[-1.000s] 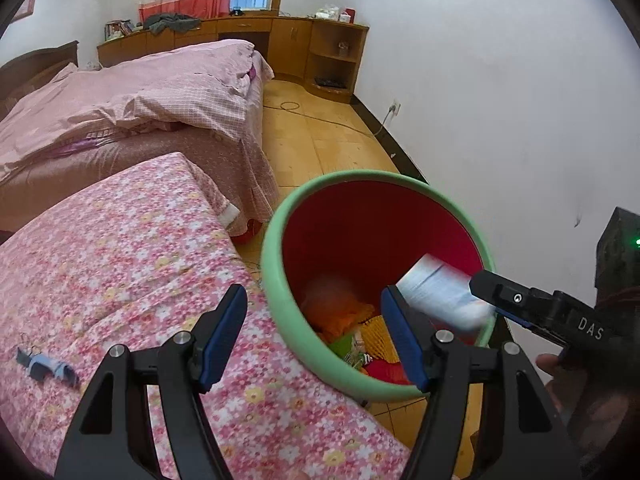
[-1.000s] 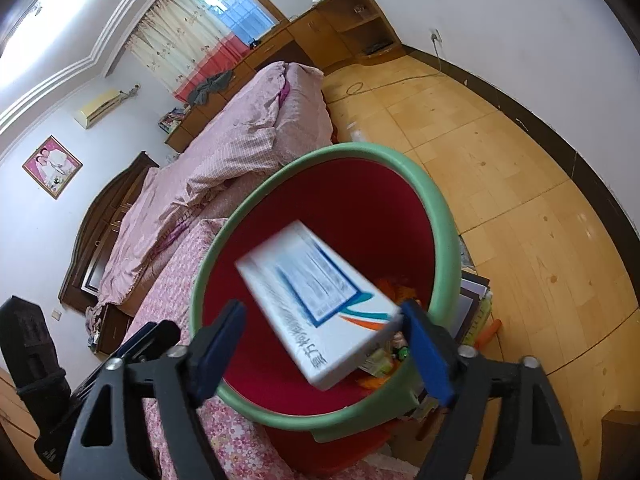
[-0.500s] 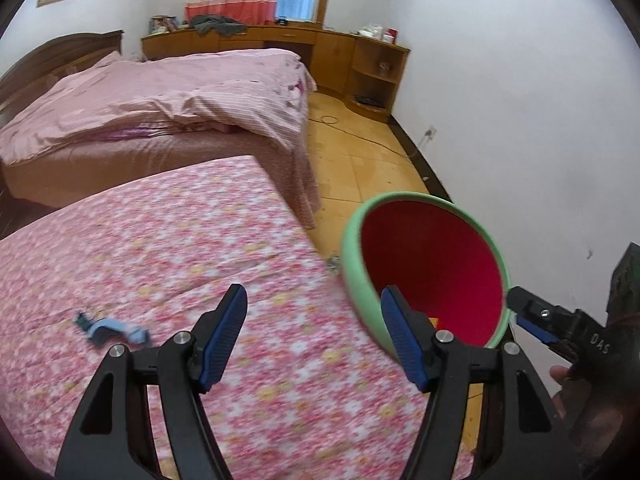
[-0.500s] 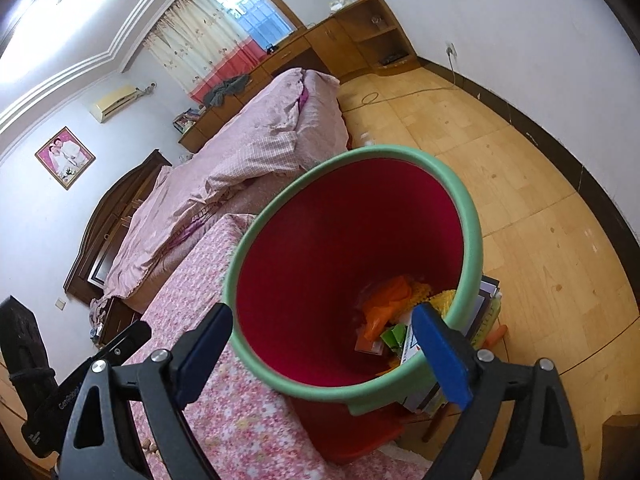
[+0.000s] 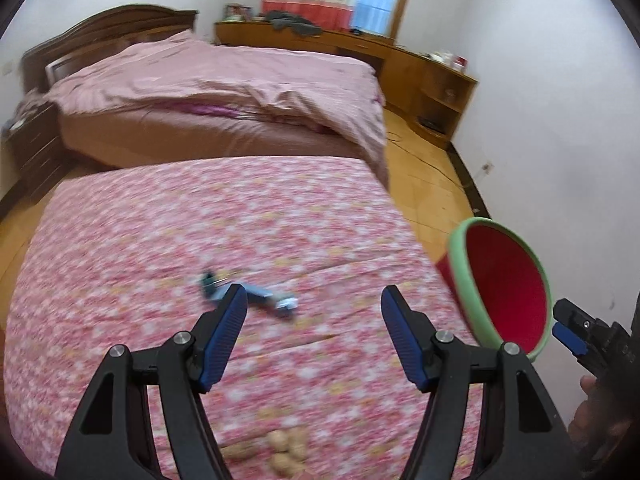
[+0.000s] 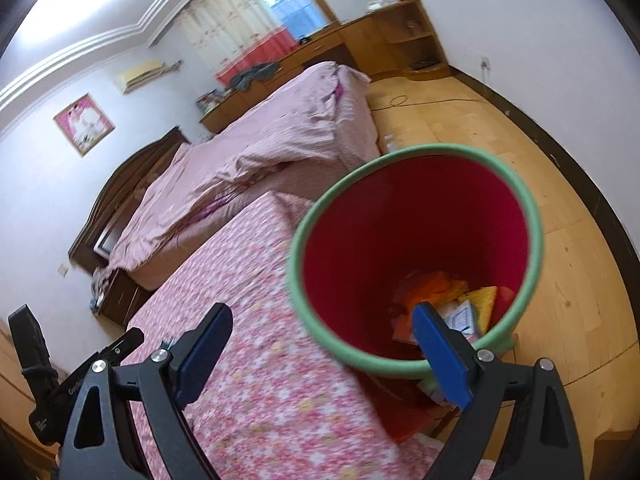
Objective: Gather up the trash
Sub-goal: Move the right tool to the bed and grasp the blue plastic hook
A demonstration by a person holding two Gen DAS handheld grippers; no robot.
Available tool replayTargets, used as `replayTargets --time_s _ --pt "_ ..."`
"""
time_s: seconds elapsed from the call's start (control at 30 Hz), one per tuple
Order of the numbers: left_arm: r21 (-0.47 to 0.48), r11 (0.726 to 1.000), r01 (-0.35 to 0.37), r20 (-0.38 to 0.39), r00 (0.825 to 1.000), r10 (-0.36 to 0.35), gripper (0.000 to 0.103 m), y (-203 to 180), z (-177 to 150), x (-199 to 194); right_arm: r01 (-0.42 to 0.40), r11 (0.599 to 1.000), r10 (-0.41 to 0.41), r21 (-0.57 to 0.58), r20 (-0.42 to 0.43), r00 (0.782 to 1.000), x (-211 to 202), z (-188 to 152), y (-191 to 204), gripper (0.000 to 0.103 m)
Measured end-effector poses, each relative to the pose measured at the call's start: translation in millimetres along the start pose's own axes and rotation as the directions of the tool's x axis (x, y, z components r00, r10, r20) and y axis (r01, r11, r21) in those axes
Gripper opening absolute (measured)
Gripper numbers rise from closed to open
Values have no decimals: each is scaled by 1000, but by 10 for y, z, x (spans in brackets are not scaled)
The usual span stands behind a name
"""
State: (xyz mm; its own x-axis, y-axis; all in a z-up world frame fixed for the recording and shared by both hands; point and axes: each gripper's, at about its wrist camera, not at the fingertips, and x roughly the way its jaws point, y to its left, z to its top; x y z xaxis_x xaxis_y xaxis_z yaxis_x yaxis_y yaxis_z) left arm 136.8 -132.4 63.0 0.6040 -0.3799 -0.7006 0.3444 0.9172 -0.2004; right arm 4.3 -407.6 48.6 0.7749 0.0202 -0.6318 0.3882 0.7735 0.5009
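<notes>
A red trash bin with a green rim (image 6: 416, 364) stands beside the flowered table; it also shows in the left wrist view (image 5: 468, 300). Inside it lie orange and yellow scraps and a white and blue box (image 6: 460, 316). My right gripper (image 6: 320, 344) is open and empty, over the table edge at the bin's near rim. My left gripper (image 5: 314, 332) is open and empty above the table. A blue crumpled wrapper (image 5: 256, 294) lies on the flowered cloth (image 5: 160, 248) just beyond the left fingers. Some tan peanut-like bits (image 5: 286, 444) lie near the front edge.
A bed with a pink quilt (image 5: 224, 80) stands behind the table. A wooden desk and shelf unit (image 5: 436, 84) run along the far wall. The white wall (image 5: 560, 120) is close on the right. Wooden floor (image 6: 560, 240) surrounds the bin.
The white and blue box left my right gripper and dropped into the bin. My left gripper swung left from the bin toward the blue wrapper on the table.
</notes>
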Motion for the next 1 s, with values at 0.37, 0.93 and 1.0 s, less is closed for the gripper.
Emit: replayTargets --time_s 0.37,0.93,1.0 --pt "-110 989 -96 -13 995 95 69 718 -136 -93 -31 995 23 -94 -77 997 322 -282 697 93" --pt "-240 934 -263 -52 965 258 69 1671 -277 -6 -103 970 43 -221 -260 965 1121 -685 1660 93" --pt "-251 930 -269 -56 963 264 69 1756 -289 7 -99 967 31 -236 -277 960 1228 -731 1735 93"
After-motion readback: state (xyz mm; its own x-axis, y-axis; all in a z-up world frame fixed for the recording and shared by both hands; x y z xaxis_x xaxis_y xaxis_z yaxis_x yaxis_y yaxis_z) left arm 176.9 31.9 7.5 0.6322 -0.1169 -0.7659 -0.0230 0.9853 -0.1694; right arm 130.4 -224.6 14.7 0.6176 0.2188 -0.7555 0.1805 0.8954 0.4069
